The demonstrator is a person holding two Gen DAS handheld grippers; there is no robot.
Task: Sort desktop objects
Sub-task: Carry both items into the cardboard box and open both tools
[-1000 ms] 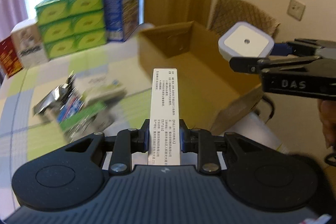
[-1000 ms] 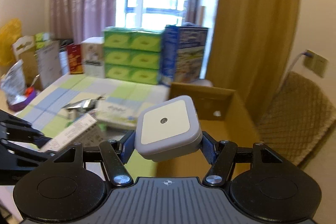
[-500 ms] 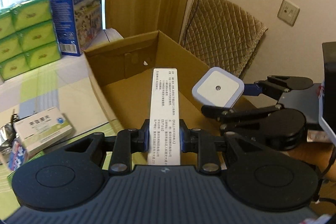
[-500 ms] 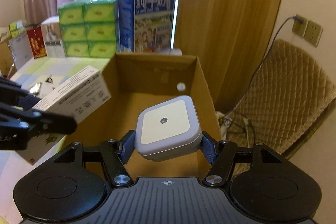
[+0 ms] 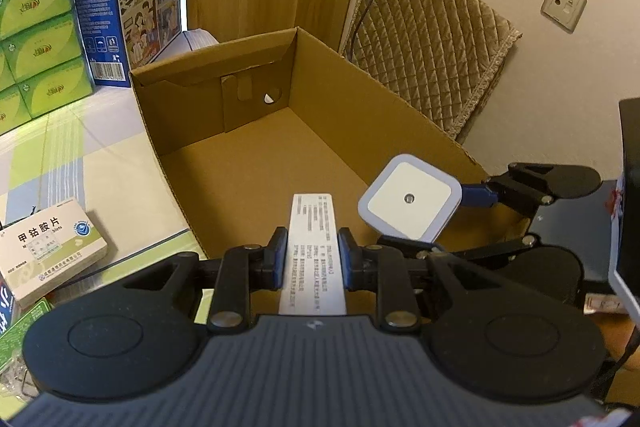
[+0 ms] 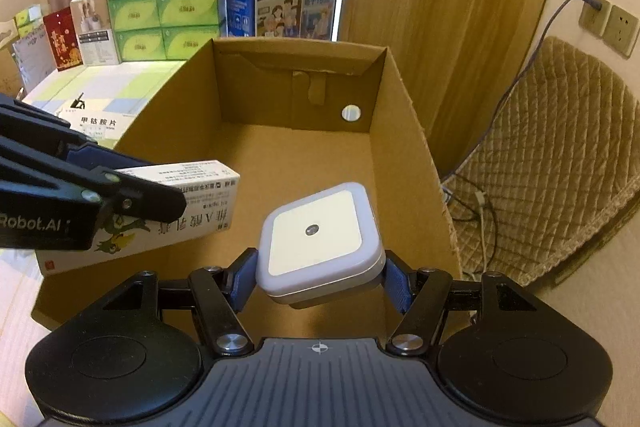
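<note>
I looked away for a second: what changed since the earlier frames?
Both tongs swung from the table to above the open carton. The left tongs still grip the white box; the right tongs still grip the square device. Nothing released.

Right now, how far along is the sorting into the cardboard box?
Nothing looks done: the cardboard box shows only a bare floor. In hand: the left gripper clamps a white medicine box and the right gripper clamps a square white night light, both held above the box opening. Left: release both, then fetch the medicine carton and other packets on the table.
</note>
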